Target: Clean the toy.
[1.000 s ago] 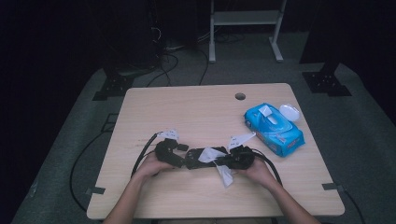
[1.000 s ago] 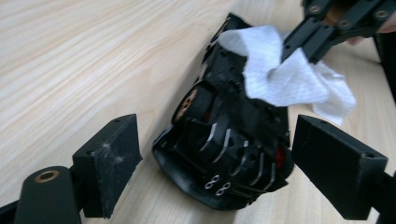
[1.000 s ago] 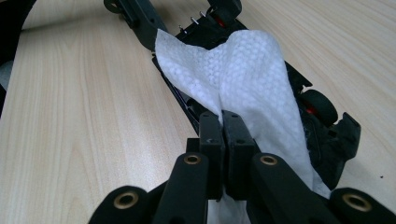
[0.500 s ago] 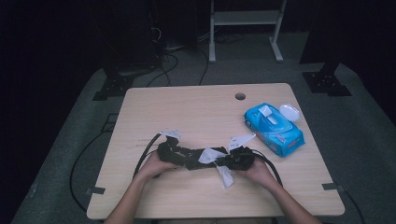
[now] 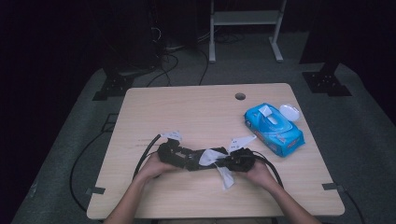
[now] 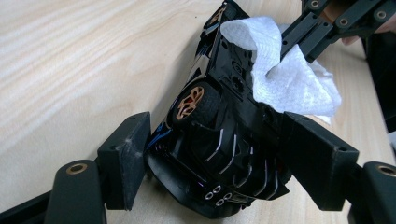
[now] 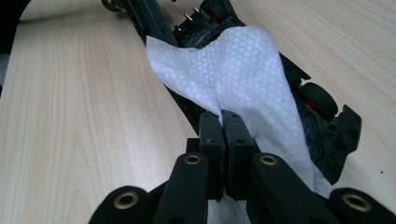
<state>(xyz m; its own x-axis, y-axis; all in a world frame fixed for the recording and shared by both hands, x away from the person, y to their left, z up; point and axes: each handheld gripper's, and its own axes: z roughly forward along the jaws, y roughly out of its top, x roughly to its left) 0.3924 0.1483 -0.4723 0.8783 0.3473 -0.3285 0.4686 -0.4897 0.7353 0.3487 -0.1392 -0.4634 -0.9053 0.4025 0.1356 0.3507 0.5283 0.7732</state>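
A black toy car (image 6: 229, 140) with bronze wheels lies tilted on its side on the wooden table (image 5: 187, 107). My left gripper (image 6: 219, 154) has just been closing, and its two pads now press on the car's rear end. A white wipe (image 7: 233, 65) is draped over the car's underside. My right gripper (image 7: 223, 119) is shut on a fold of that wipe. In the high view the left gripper (image 5: 184, 157) and the right gripper (image 5: 225, 161) face each other near the table's front, with the car (image 5: 192, 161) and the wipe (image 5: 210, 156) between them.
A blue pack of wipes (image 5: 274, 128) lies at the right side of the table, with a white lid (image 5: 289, 112) beside it. A cable hole (image 5: 240, 96) sits near the far edge. Black cables (image 5: 144, 156) trail off to the left.
The left gripper's jaws have drawn in around the car's rear. Both hands, the car and the wipe keep their places.
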